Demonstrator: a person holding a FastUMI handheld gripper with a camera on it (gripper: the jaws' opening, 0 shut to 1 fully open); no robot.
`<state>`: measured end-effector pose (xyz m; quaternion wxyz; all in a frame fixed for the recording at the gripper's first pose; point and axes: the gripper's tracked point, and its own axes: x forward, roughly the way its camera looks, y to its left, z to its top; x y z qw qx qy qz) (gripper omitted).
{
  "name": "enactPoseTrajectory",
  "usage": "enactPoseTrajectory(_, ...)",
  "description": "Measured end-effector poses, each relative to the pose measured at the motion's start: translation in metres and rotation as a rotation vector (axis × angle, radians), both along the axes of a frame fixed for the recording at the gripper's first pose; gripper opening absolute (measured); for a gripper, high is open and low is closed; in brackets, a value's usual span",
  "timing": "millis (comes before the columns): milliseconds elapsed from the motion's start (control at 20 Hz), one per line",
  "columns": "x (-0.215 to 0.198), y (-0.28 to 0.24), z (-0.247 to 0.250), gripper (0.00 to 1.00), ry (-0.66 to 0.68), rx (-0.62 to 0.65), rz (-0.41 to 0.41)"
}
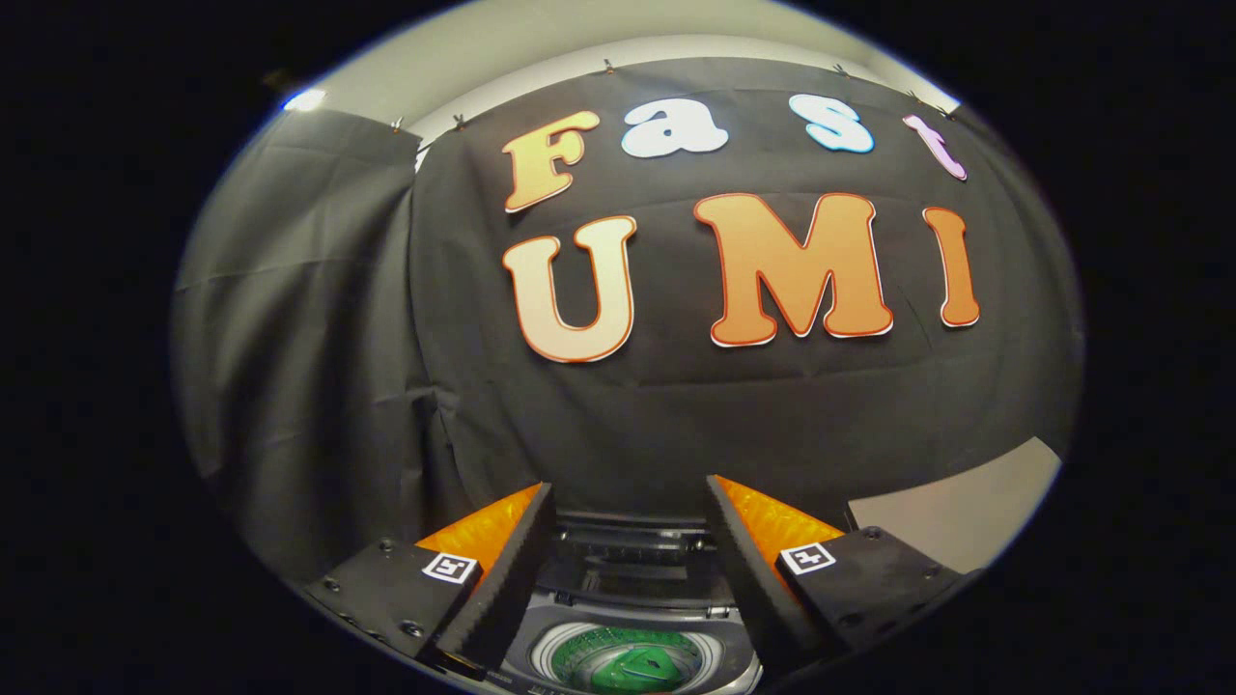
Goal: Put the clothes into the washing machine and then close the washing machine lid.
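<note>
My gripper (pixel 630 494) is open, its two fingers spread wide with nothing held between them. Below and between the fingers lies a small top-loading washing machine (pixel 628 589) with its lid raised back toward the black wall. Its round drum opening (pixel 623 661) shows a green inside; I cannot tell whether cloth lies in it. The folded-back lid (pixel 628 545) is dark and sits just beyond the drum, between the fingertips.
Black cloth hangs as the booth wall straight ahead and to the left. A pale tabletop (pixel 956 512) shows to the right of the right finger, running up to the cloth.
</note>
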<state>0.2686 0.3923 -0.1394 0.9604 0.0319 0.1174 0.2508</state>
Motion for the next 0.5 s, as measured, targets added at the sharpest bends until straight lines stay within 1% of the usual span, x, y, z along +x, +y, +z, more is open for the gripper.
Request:
enactPoseTrajectory(200,0.062,-0.004,-0.011,0.98,0.017,-0.007,-0.042)
enactPoseTrajectory(300,0.089,-0.011,-0.032,0.98,0.040,-0.037,-0.088)
enactPoseTrajectory(500,0.128,-0.006,-0.070,0.98,0.097,-0.048,-0.140)
